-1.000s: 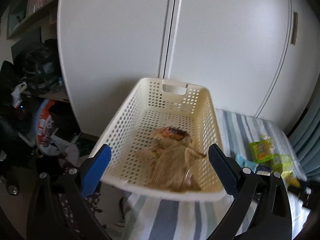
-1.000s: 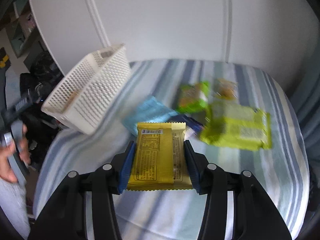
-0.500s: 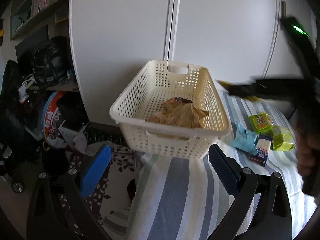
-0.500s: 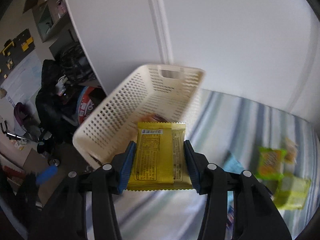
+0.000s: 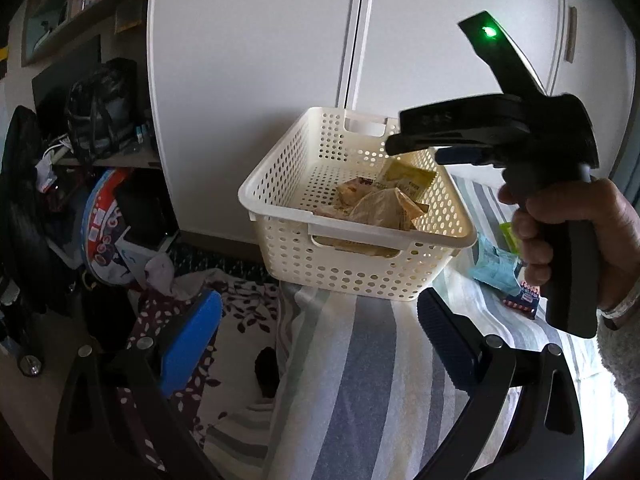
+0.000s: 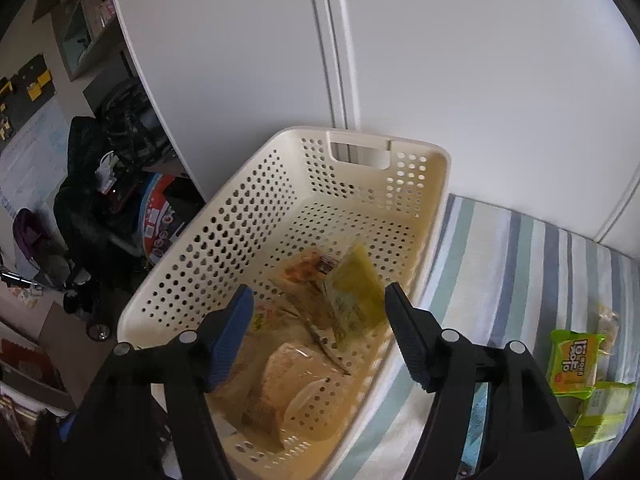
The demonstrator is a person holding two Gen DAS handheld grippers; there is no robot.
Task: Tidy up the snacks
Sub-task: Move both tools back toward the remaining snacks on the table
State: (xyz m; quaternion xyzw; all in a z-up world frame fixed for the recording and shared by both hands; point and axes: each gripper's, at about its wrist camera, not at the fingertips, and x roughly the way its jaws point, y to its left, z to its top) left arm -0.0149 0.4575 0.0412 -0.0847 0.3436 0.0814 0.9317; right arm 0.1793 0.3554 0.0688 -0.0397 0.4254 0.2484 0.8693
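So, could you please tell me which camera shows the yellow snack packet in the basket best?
The right wrist view: the yellow packet lies close below, inside the basket. The left wrist view shows it small, partly behind other wrappers.

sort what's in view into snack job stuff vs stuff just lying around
Part of the job:
cream perforated plastic basket
yellow foil snack packet in the basket
green snack packs on the striped bed cover
open right gripper

Just lying about:
dark bags on the shelf
round red and blue tin
white wardrobe doors
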